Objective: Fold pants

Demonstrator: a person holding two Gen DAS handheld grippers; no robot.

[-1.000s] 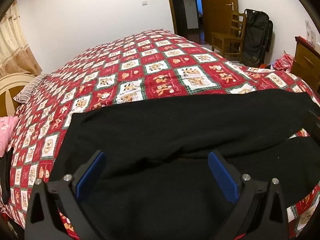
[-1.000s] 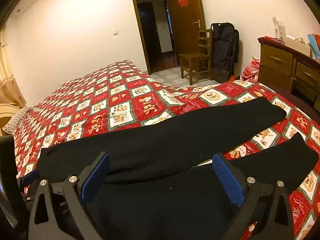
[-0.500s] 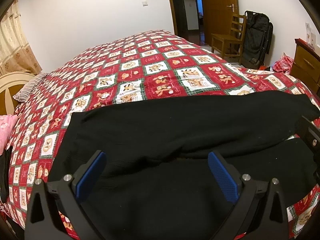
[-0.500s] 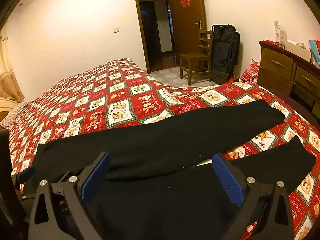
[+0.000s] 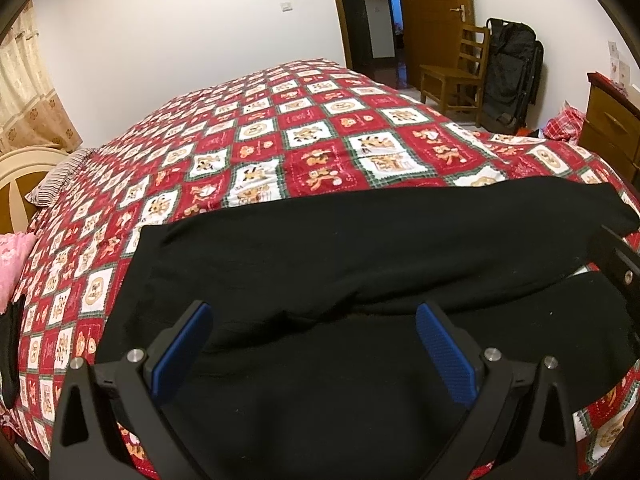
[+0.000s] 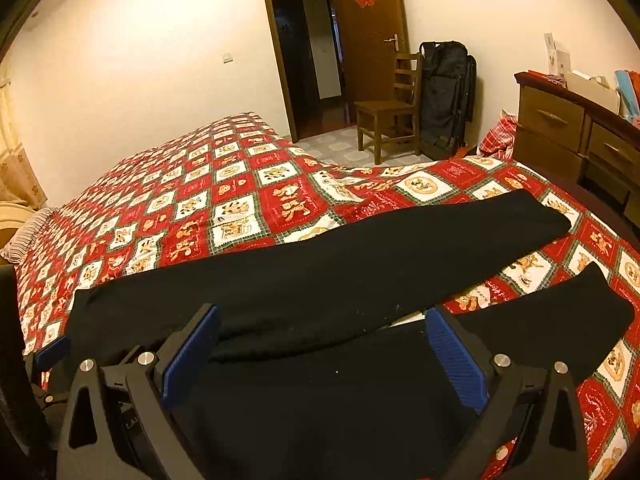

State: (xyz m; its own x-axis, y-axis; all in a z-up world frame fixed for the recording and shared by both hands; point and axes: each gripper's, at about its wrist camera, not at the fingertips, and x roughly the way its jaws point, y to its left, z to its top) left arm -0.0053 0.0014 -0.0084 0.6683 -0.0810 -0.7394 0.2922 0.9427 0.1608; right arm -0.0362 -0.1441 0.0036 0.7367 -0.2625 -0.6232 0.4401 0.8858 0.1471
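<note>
Both the left gripper (image 5: 314, 354) and right gripper (image 6: 324, 354) are hovering wide-jawed, gripping nothing, over black pants (image 6: 320, 276) stretching crosswise, legs rightward.

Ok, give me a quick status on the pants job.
Left gripper open, right gripper open, both above black pants. Pants flat on quilt, legs splayed, unfolded. Nothing in the way.
</note>
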